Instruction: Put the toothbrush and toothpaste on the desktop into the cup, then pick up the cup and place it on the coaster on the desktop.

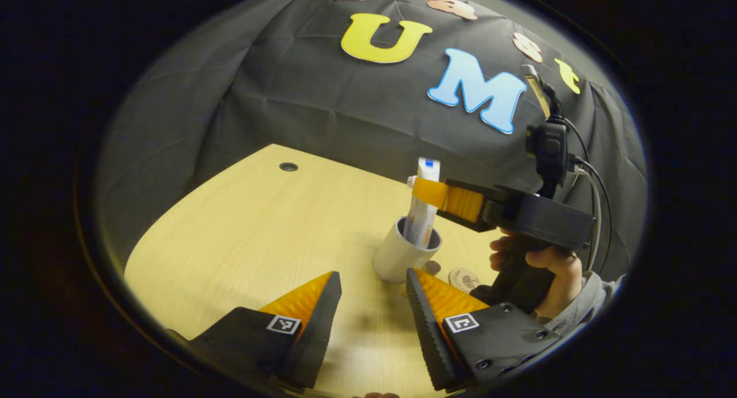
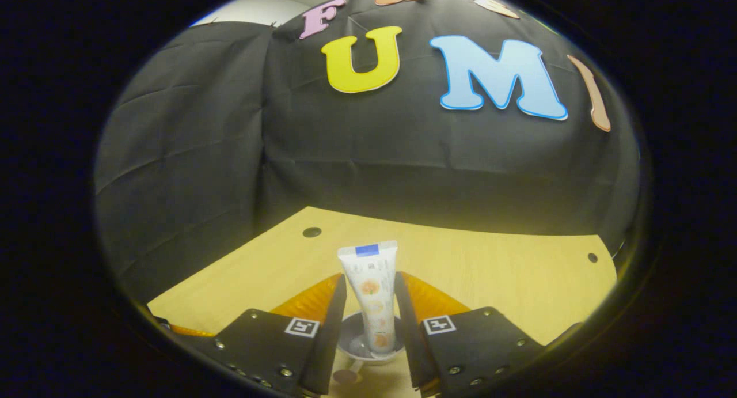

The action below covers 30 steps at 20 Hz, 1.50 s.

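Note:
A white cup [image 1: 397, 255] stands on the wooden desktop [image 1: 247, 231]. A toothpaste tube [image 1: 422, 213] stands upright with its lower end inside the cup. My right gripper [image 1: 430, 193] is shut on the tube's upper half, coming in from the right. In the right gripper view the tube [image 2: 371, 288] sits pressed between the fingers of my right gripper [image 2: 370, 276], above the cup's mouth [image 2: 352, 341]. My left gripper [image 1: 372, 274] hovers open just in front of the cup, holding nothing. A small round wooden coaster [image 1: 464, 279] lies right of the cup.
A hand [image 1: 553, 271] in a grey sleeve holds the right gripper's handle, with cables above it. The desktop has a cable hole [image 1: 288, 166] at its far left and another hole [image 2: 592, 257] at the far right. Black cloth walls stand behind the desk.

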Motion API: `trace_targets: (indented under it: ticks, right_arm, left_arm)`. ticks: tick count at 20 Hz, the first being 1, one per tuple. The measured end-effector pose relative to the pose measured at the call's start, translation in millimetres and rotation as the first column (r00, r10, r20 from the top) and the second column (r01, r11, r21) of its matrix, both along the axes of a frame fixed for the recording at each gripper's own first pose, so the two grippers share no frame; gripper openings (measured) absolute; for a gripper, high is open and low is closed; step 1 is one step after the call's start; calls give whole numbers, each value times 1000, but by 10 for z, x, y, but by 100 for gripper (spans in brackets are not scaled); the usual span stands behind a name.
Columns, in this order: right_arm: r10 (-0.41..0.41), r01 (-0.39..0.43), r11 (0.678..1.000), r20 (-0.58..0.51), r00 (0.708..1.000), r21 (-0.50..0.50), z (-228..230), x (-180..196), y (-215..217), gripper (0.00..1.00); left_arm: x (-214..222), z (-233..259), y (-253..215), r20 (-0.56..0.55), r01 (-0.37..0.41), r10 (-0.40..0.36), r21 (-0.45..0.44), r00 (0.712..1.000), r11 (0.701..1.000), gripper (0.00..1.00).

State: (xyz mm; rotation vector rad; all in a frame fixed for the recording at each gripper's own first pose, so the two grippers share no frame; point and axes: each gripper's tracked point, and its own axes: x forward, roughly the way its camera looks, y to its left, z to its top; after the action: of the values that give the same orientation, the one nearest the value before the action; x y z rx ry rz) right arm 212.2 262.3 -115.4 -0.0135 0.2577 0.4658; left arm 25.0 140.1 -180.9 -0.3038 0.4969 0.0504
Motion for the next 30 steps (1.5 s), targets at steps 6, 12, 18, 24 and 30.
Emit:
trace_targets:
  ticks: [6,12,18,24,30]
  right_arm:
    - [-14,14,1000,-1,1000,3,59,-66,-75,64]
    - [-38,37,999,19,999,35,282,-165,-252,84]
    - [-88,85,993,29,996,76,566,-295,-612,84]
    - [-139,137,989,20,990,54,637,-372,-1050,84]
    - [-188,187,981,12,982,47,675,-430,-1448,84]
  left_arm:
    - [43,-19,-89,-5,29,-29,1,1000,1000,76]
    - [125,19,-251,-9,62,-62,-2,998,998,76]
    - [277,-1,-459,-28,98,-98,8,995,995,81]
    - [479,-128,-682,-106,131,-129,10,986,991,76]
    - [656,-337,-758,-227,143,-129,46,965,989,76]
